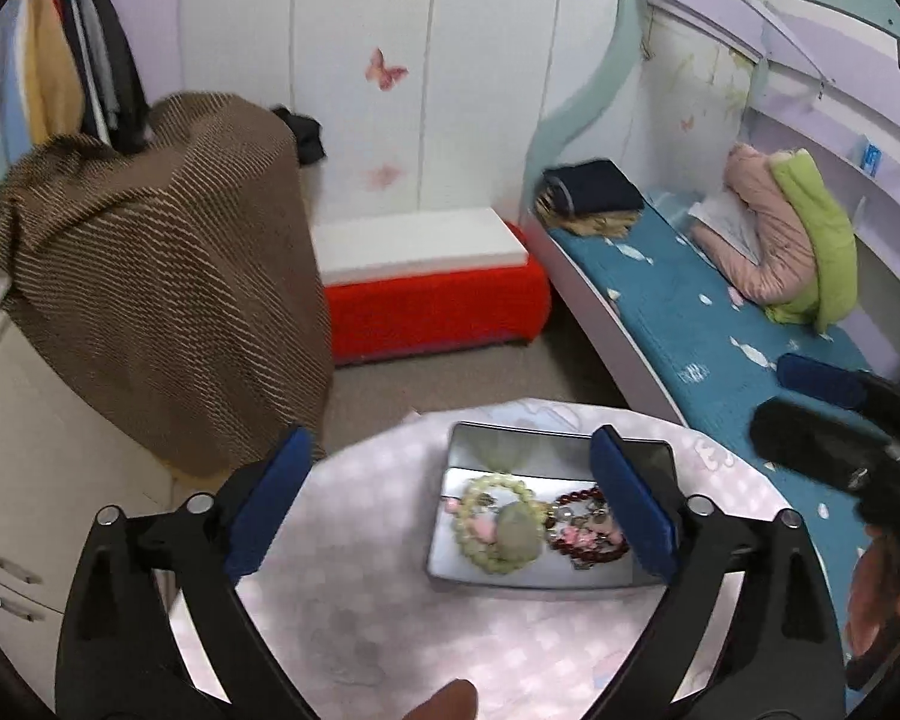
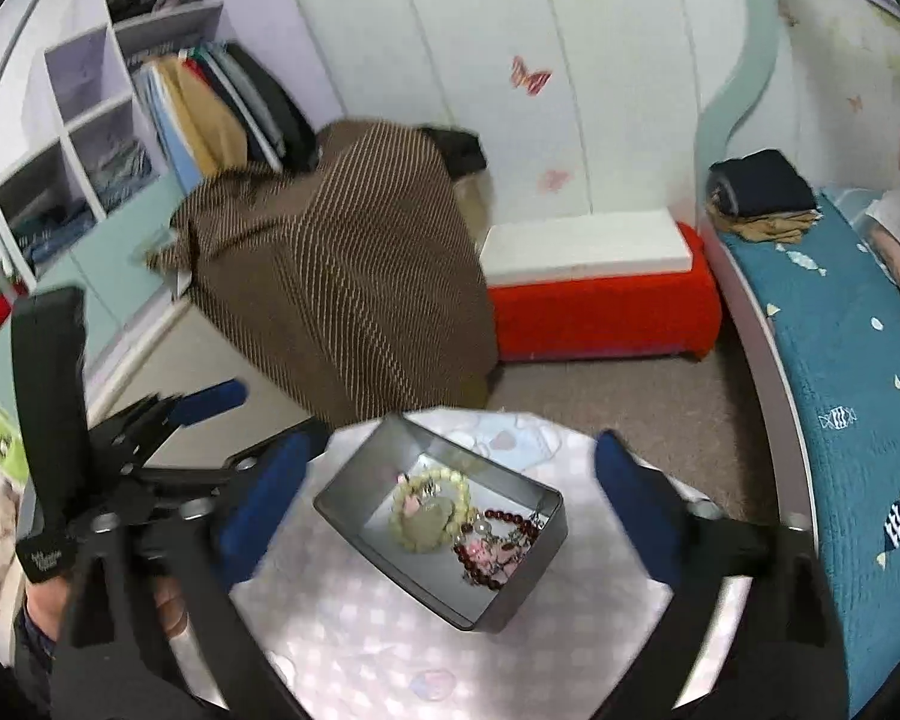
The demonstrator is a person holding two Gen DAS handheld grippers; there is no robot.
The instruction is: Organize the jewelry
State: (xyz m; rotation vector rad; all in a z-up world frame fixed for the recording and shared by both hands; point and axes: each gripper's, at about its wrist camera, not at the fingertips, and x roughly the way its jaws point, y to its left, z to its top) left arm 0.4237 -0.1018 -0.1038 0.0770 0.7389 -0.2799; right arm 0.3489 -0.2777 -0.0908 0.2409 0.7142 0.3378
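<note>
A grey metal tin point(image 1: 546, 579) point(image 2: 510, 594) sits on a small round table point(image 1: 390, 630) point(image 2: 360, 648) with a pink-and-white cloth. In it lie a pale green bead bracelet point(image 1: 486, 525) point(image 2: 432, 507) with a grey-green pendant and a dark red bead bracelet point(image 1: 588, 534) point(image 2: 498, 546) with pink charms. My left gripper point(image 1: 450, 498) is open and empty above the table, its blue pads either side of the tin. My right gripper point(image 2: 450, 498) is open and empty, over the tin. The left gripper shows at the left of the right wrist view point(image 2: 150, 450).
A box under a brown striped blanket point(image 1: 168, 276) point(image 2: 342, 276) stands behind the table. A red bench with a white top point(image 1: 432, 282) point(image 2: 600, 288) is by the wall. A bed with a teal cover point(image 1: 720, 348) point(image 2: 858, 360) runs along the right. Shelves point(image 2: 90, 138) are at left.
</note>
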